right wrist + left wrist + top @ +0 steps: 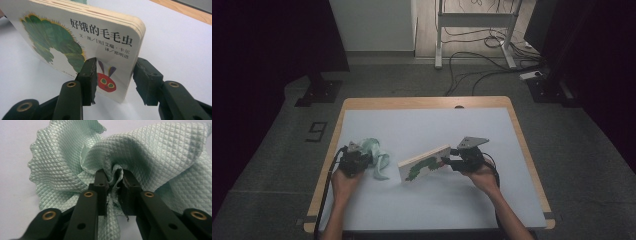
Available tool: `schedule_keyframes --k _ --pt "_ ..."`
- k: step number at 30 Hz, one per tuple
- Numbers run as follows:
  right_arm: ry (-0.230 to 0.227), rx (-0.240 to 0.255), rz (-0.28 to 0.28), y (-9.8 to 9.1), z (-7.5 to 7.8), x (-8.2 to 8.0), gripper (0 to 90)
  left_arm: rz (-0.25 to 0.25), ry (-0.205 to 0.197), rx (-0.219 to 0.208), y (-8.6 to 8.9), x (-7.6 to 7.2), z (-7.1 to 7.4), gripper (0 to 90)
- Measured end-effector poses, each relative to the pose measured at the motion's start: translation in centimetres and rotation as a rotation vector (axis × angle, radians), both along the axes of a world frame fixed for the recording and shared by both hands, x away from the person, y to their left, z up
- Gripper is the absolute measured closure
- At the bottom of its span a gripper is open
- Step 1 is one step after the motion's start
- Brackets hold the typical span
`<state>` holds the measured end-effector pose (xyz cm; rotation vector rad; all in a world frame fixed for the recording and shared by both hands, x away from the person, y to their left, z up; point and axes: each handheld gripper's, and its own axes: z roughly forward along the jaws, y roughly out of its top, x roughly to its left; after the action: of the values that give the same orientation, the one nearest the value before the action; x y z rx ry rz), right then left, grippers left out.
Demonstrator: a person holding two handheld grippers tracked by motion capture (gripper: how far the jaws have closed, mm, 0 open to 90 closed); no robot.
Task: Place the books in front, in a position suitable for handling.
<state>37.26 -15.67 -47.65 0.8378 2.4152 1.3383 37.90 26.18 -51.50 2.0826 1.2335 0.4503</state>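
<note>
A crumpled pale green quilted cloth [378, 154] lies on the left part of the table mat. My left gripper [362, 159] is down at it, and a bunched fold of the cloth [155, 150] is pinched between the nearly closed jaws of that gripper [115, 178]. A thick board book [424, 162] with a green caterpillar on its white cover stands tilted on its lower edge at the middle of the mat. My right gripper [447, 162] holds its right end. In the right gripper view the jaws of this gripper [116, 63] clamp the book [75, 32] across its thickness near the lower corner.
The pale mat [427, 125] covers a wooden table [427, 102]. Beyond the table, on the grey floor, are black stand feet [319, 92], cables [482, 60] and a white frame [474, 20].
</note>
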Motion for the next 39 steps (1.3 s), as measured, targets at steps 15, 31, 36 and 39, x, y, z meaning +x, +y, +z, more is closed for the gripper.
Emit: schedule_keyframes --k 15,31,36,39 --pt "0.001 -0.009 -0.004 0.1 0.1 0.0 53.1 -0.08 -0.076 -0.056 -0.4 -3.9 4.7 30.4" --pt "0.001 -0.012 -0.002 0.1 0.1 0.0 53.0 -0.345 -0.057 -0.102 -6.8 -6.8 5.7 37.1" --pt "0.003 -0.014 -0.001 0.1 0.1 0.0 53.0 -0.368 -0.059 -0.113 -8.2 -6.7 5.3 45.4" --pt "0.002 -0.016 0.001 0.2 0.2 0.1 53.1 -0.38 -0.056 -0.121 -8.6 -6.7 5.2 52.8"
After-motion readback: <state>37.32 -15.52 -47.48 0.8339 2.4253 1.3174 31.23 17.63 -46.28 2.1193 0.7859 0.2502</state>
